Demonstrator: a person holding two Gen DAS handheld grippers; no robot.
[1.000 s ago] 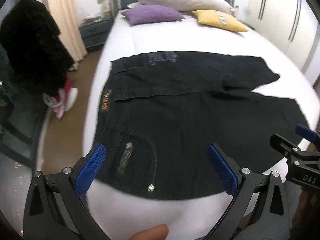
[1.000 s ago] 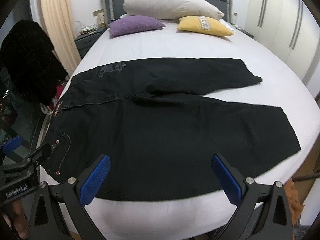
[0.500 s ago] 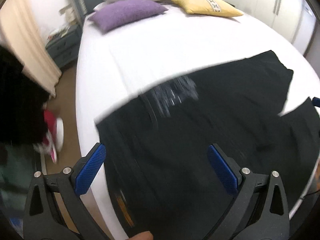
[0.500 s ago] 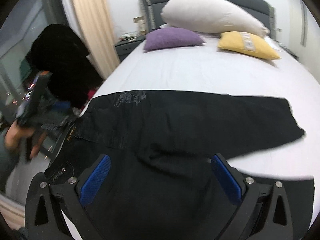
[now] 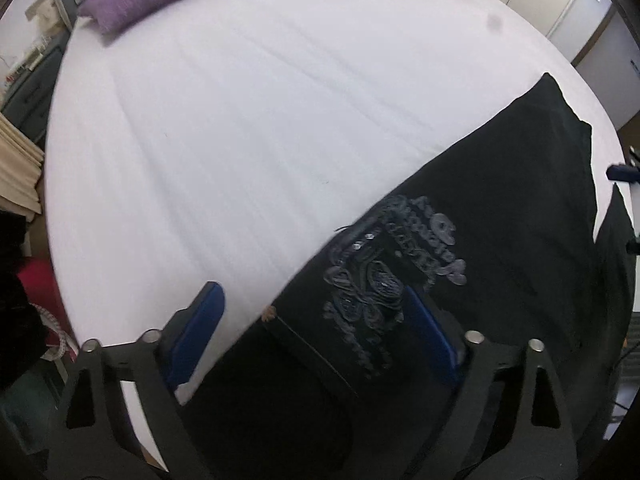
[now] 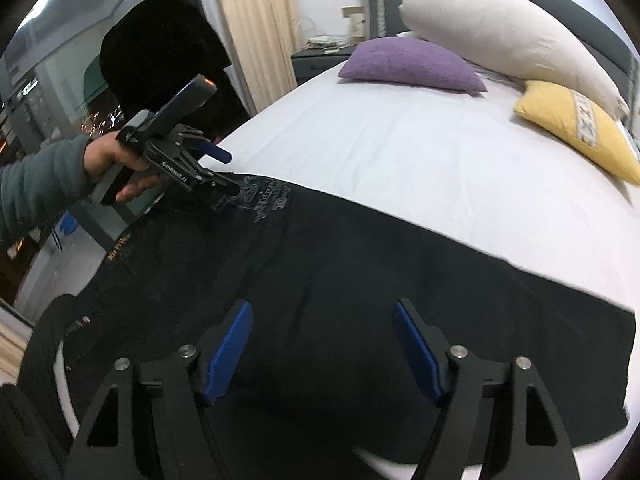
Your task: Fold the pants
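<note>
Black pants (image 6: pixel 360 300) lay spread flat across the white bed (image 5: pixel 240 120), waistband toward the bed's left edge, legs running to its right. The left tongs (image 5: pixel 316 320) stood wide apart over the far corner of the waistband, beside the grey embroidered design (image 5: pixel 400 264), gripping nothing. The right tongs (image 6: pixel 322 344) were also wide apart, empty, poised above the middle of the far leg. At the head of the bed sat a purple cushion (image 6: pixel 412 64), a yellow cushion (image 6: pixel 576 128) and a long white pillow (image 6: pixel 500 36).
</note>
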